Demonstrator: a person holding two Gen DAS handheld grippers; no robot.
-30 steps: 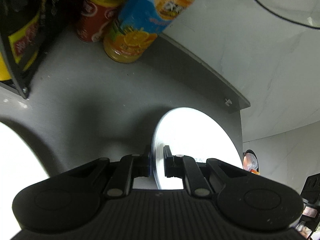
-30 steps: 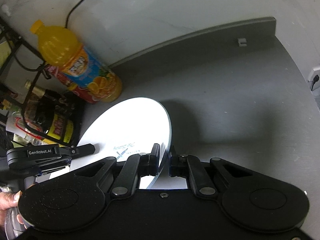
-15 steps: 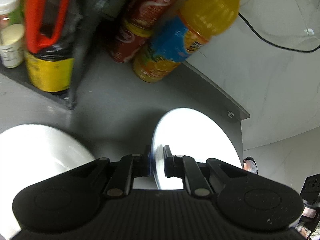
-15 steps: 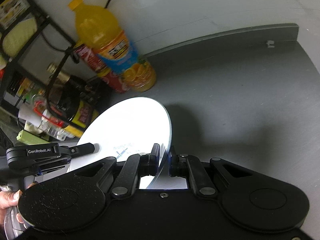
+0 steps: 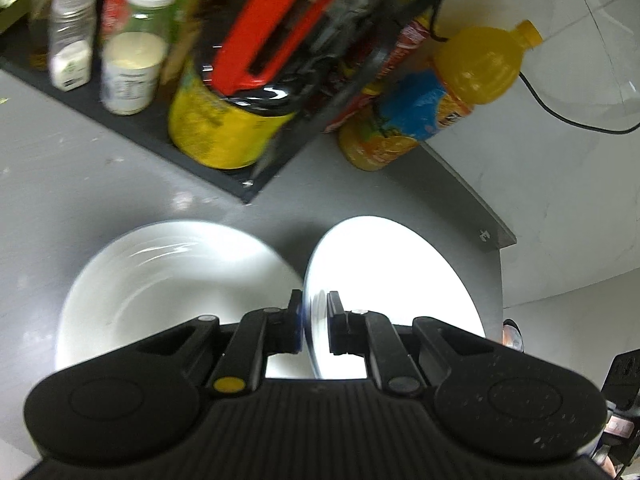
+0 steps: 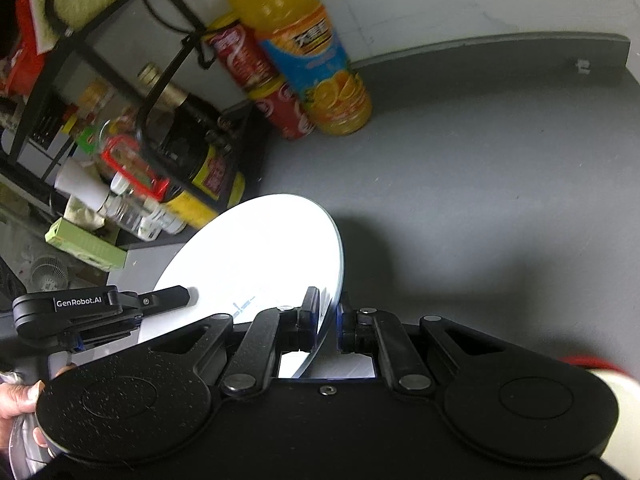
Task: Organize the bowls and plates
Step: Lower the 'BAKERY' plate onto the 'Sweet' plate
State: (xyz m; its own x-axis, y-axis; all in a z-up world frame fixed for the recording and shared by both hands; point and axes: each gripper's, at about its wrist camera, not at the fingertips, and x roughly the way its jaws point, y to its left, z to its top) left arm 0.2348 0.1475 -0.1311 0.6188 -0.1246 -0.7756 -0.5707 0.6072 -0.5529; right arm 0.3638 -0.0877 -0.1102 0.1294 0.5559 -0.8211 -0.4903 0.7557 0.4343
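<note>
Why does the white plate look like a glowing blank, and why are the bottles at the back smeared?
Left wrist view: the round white plate is blown out by glare, and the rack's red-handled jug streaks with motion blur. Right wrist view: the plate again washes out, casting a soft shadow on the grey countertop; the fisheye lens curves the orange juice bottle.

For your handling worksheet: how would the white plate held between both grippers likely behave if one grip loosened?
The white plate looks glossy, so probably slippery. Left gripper and right gripper pinch only its rim; it might swing down. Likely breakable.
</note>
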